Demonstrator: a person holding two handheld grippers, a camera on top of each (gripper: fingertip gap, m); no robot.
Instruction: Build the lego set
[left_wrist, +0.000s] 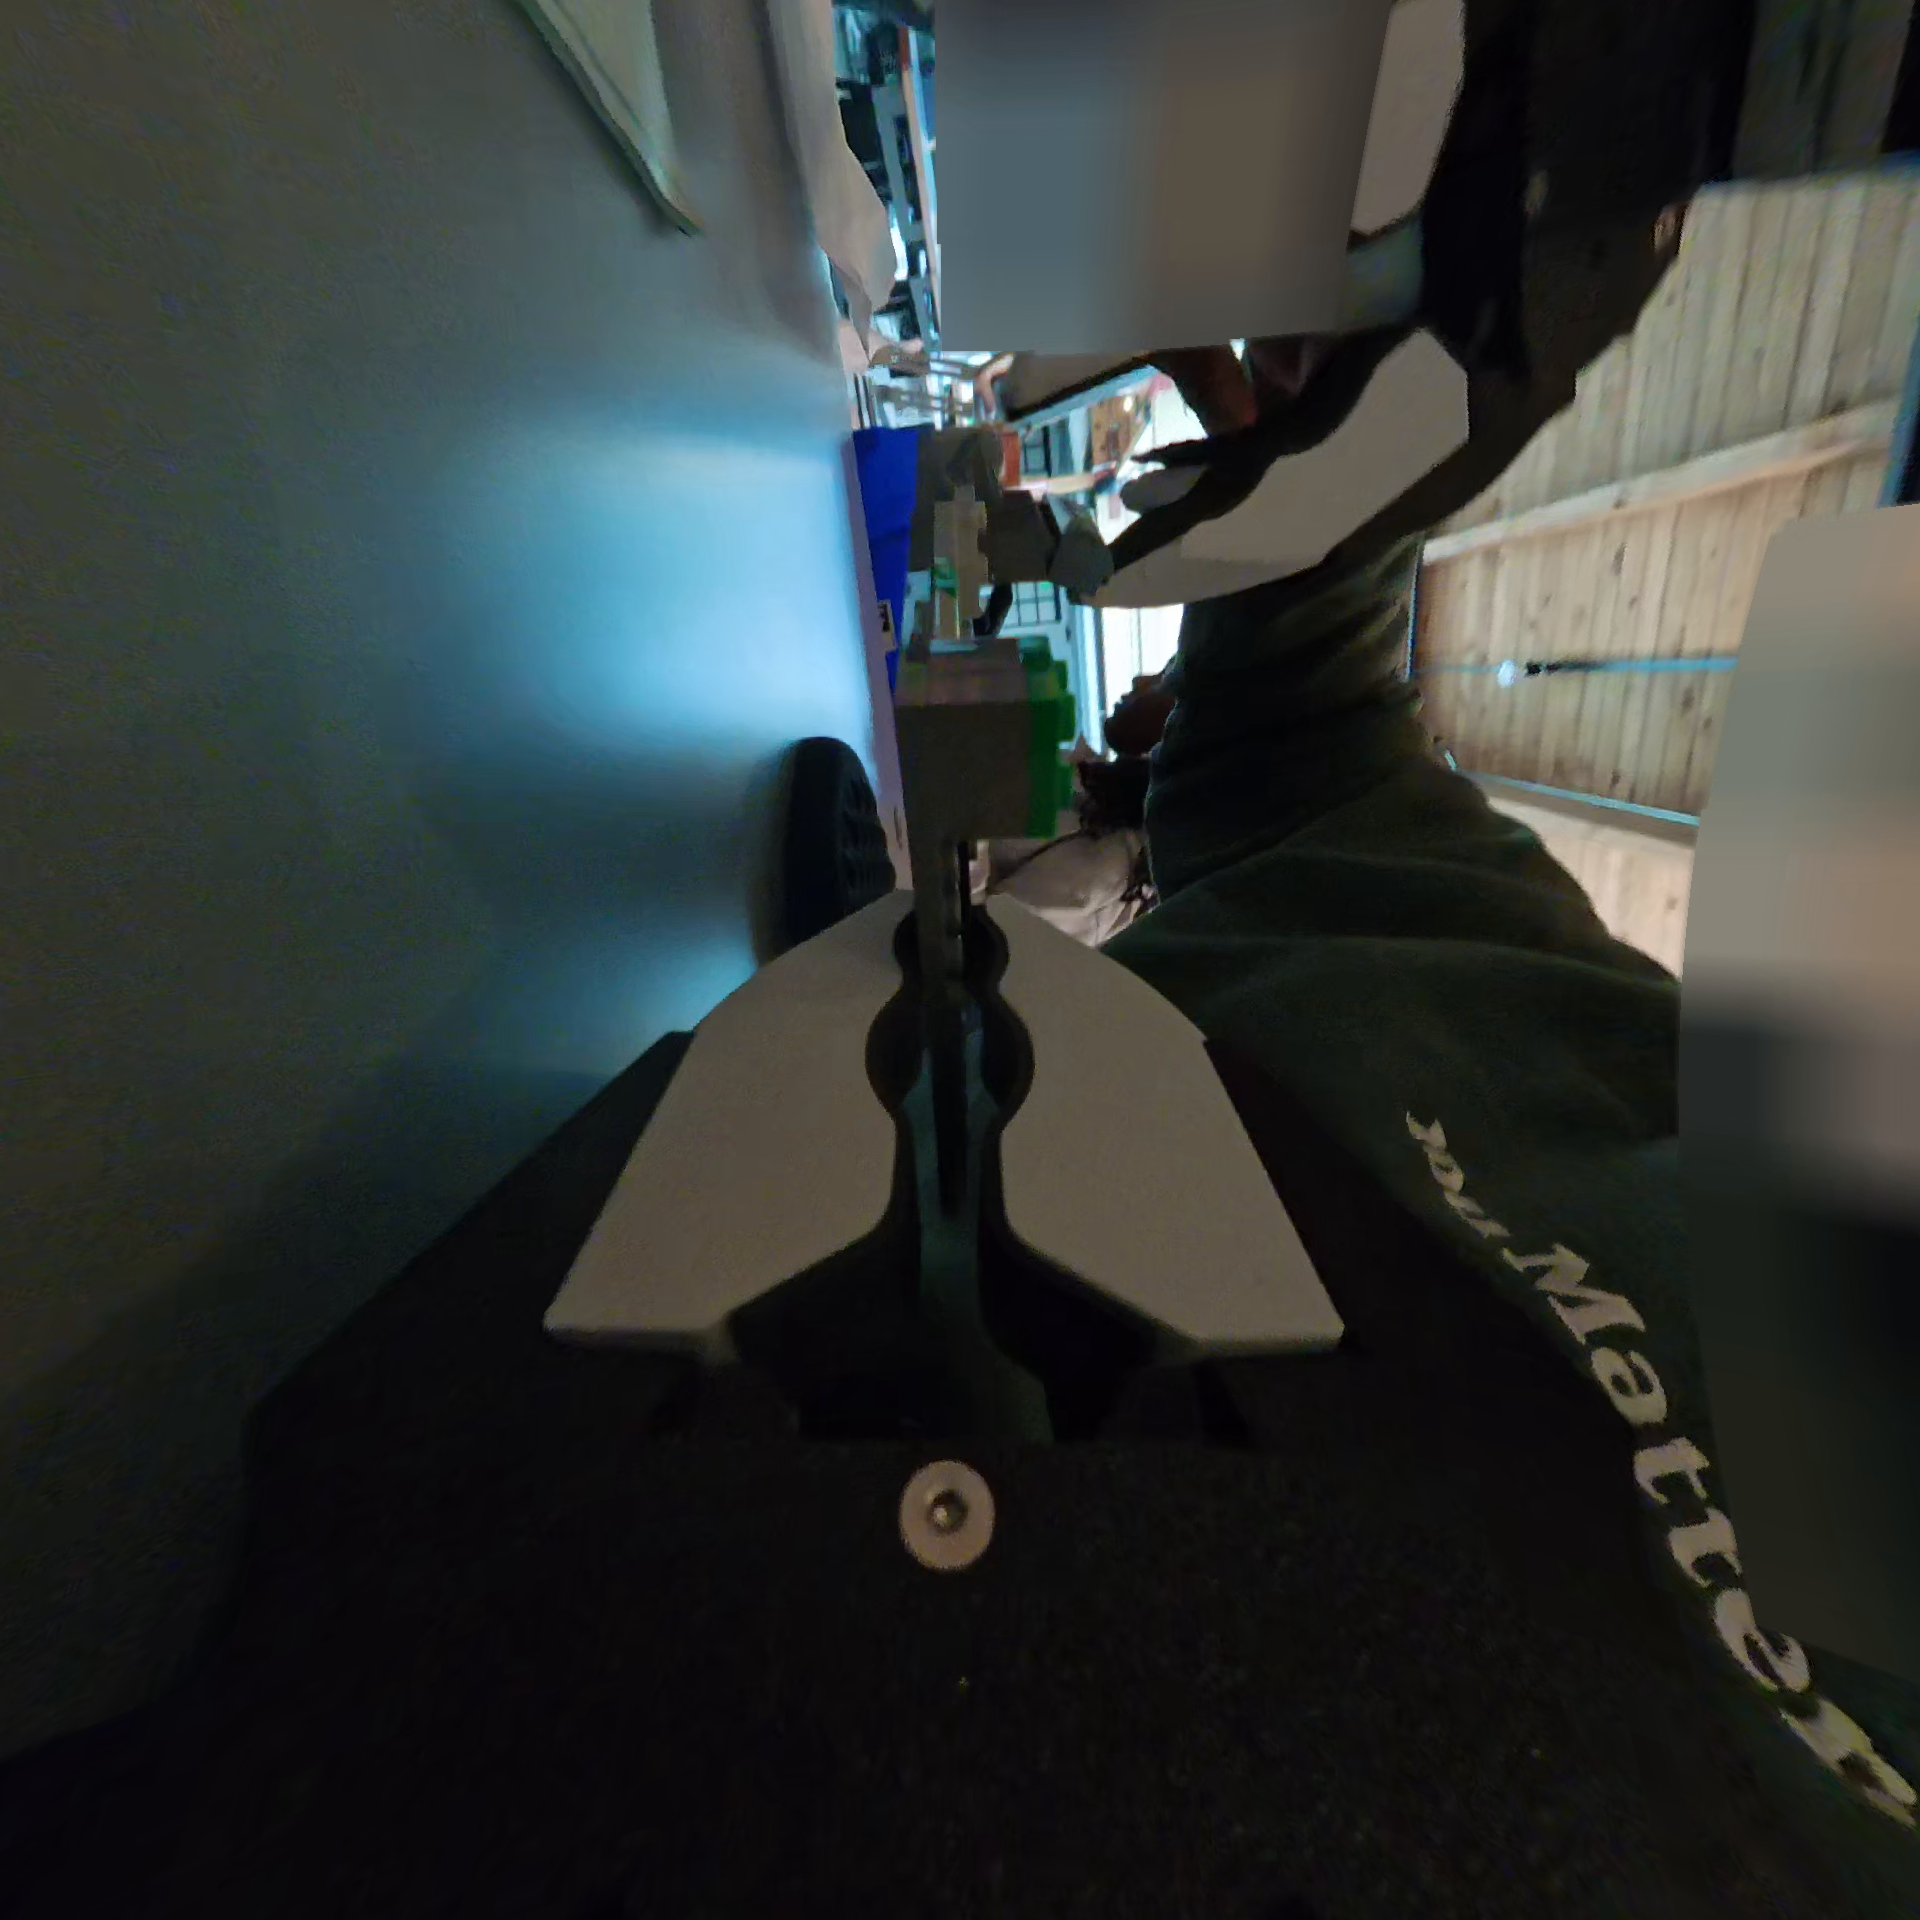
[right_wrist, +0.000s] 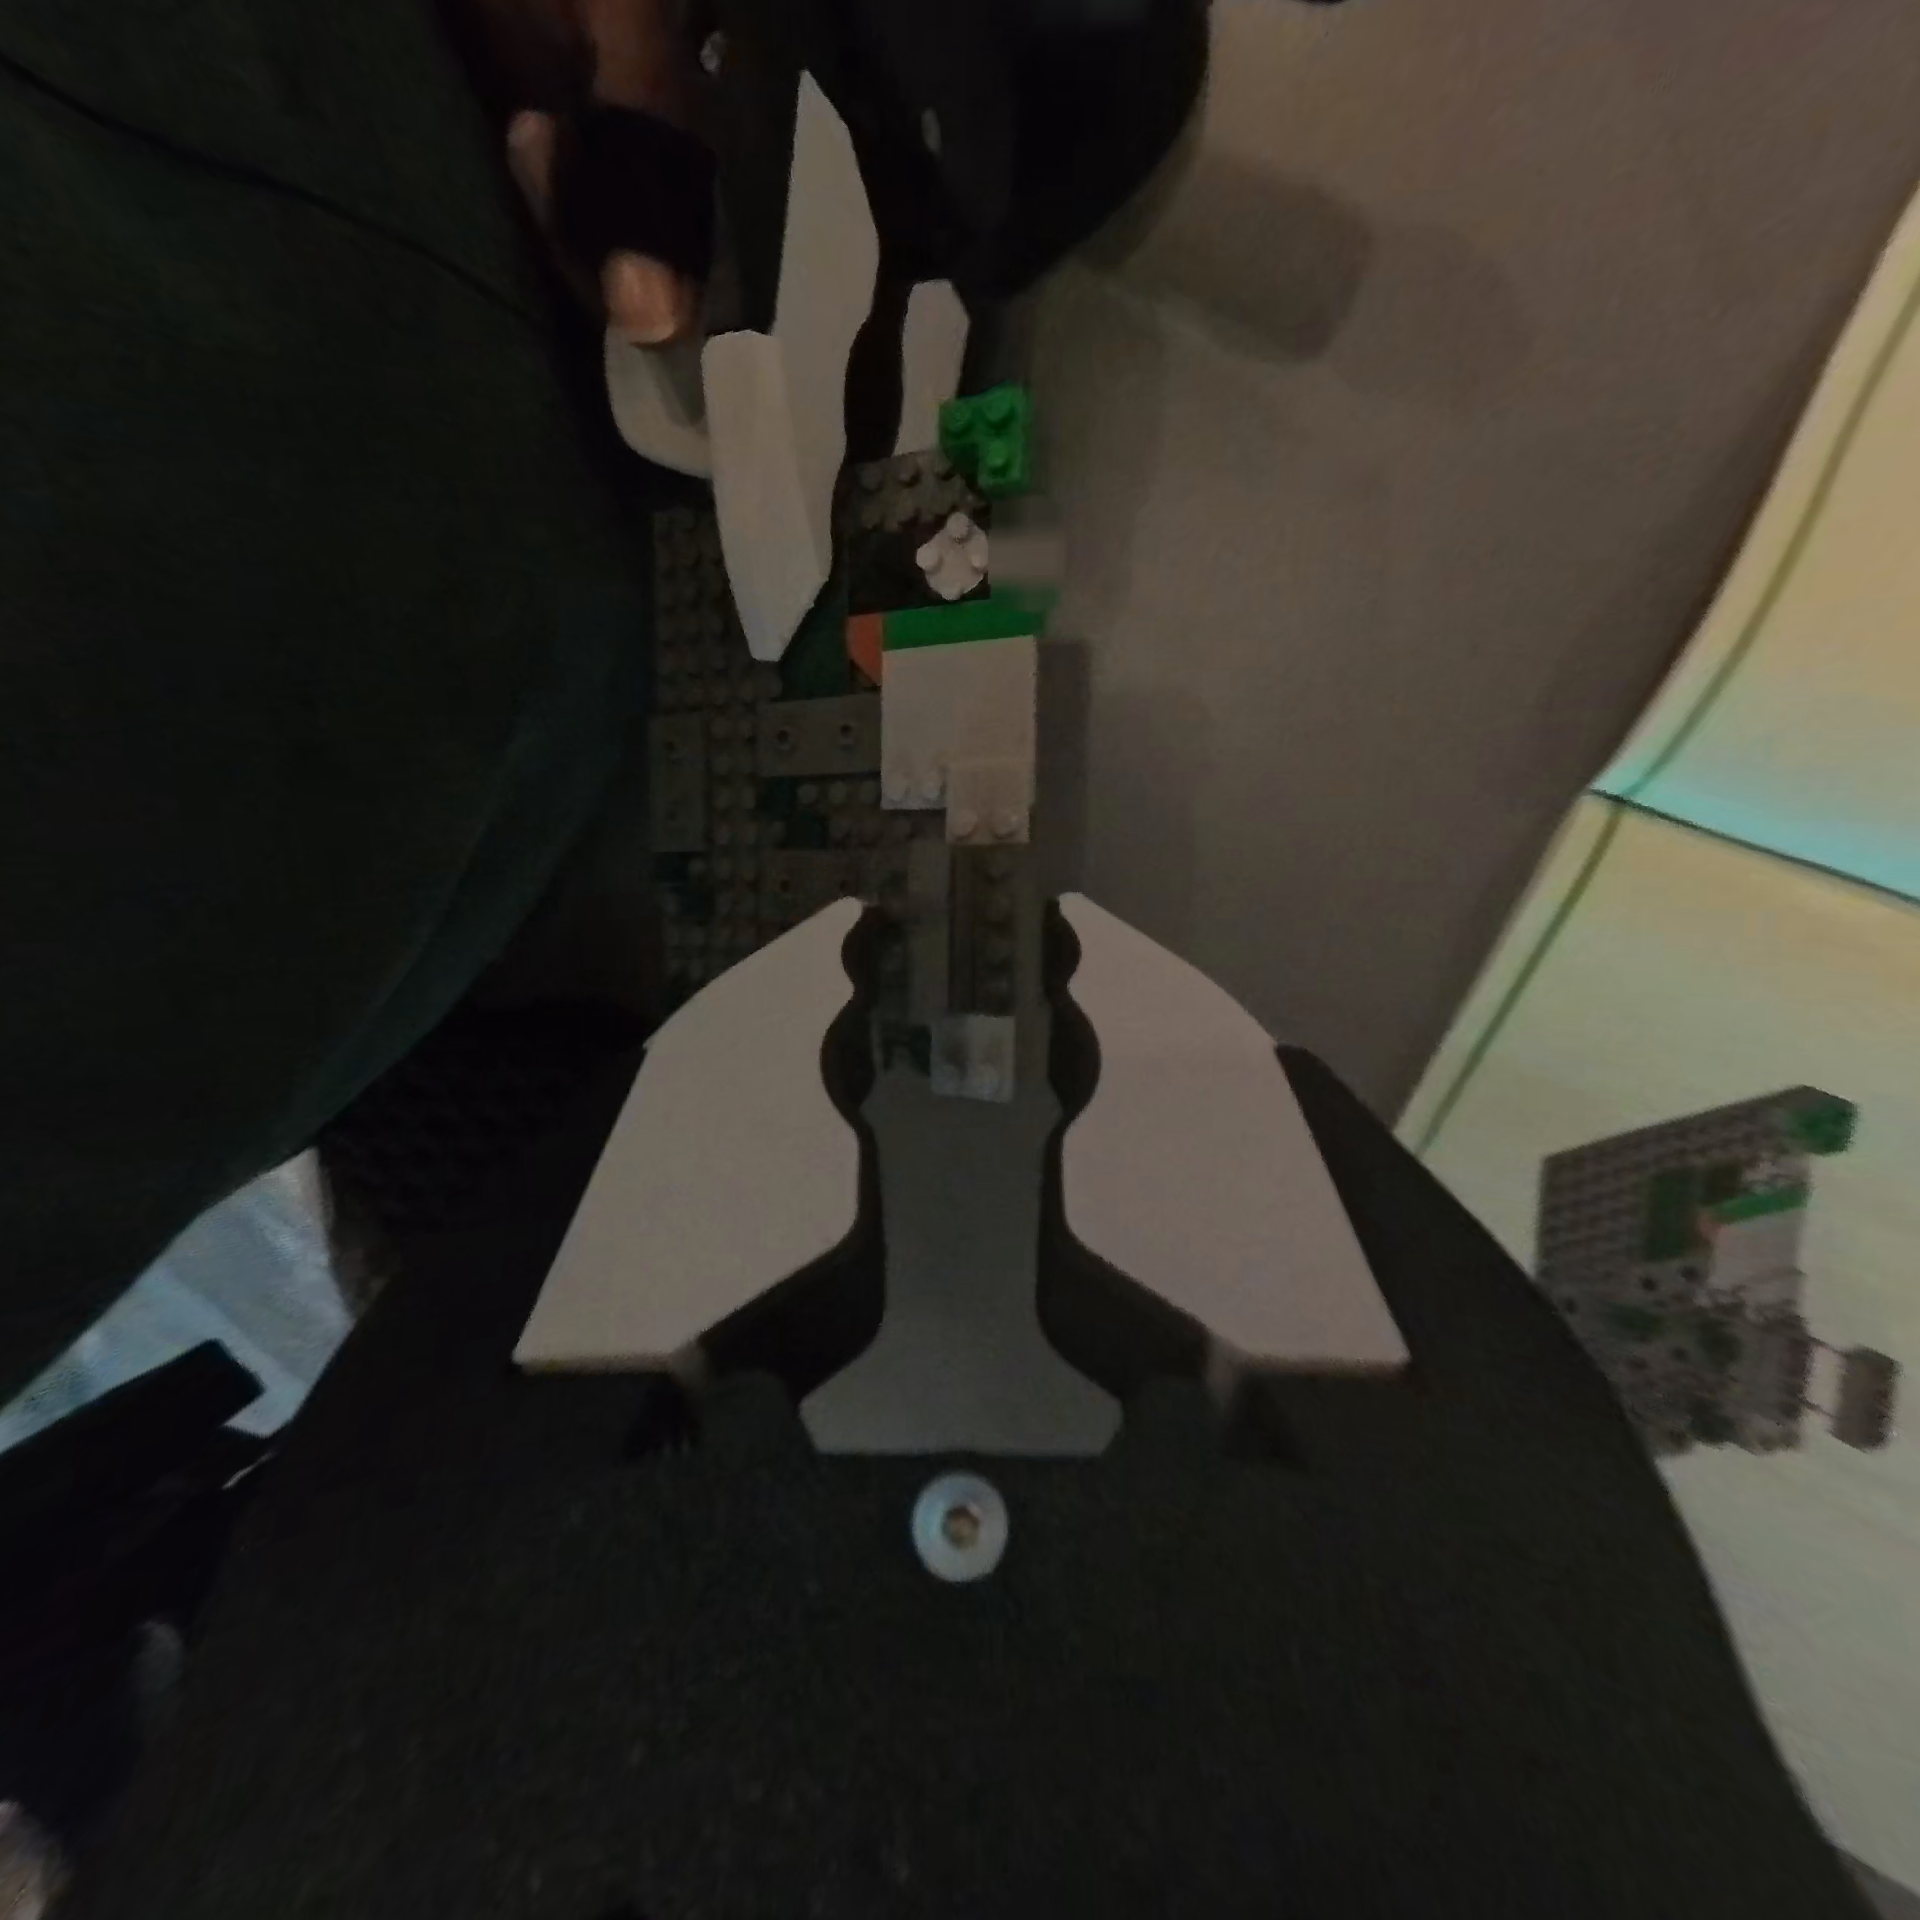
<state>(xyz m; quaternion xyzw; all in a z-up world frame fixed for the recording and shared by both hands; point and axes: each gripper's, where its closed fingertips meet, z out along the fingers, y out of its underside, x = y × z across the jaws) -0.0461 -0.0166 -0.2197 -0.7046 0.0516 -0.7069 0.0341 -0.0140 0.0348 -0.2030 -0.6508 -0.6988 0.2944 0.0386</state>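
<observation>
We hold the lego model (left_wrist: 961, 748) up off the table between both tongs: the left gripper (left_wrist: 951, 935) is clamped on the edge of its grey baseplate, which runs straight ahead along the fingers. The right gripper (right_wrist: 951, 914), from the far end, is closed on the model's narrow grey strip (right_wrist: 987, 935), long axis in line with its fingers, so both are equally near

Beside you runs a pale tabletop (left_wrist: 364, 623), a bluish glare across it – dim at the edges. Opposite, a wood-plank surface (left_wrist: 1662, 468) shows pale boards. Beyond, a bright, cluttered room (left_wrist: 1049, 457) – too blurred to tell further.
</observation>
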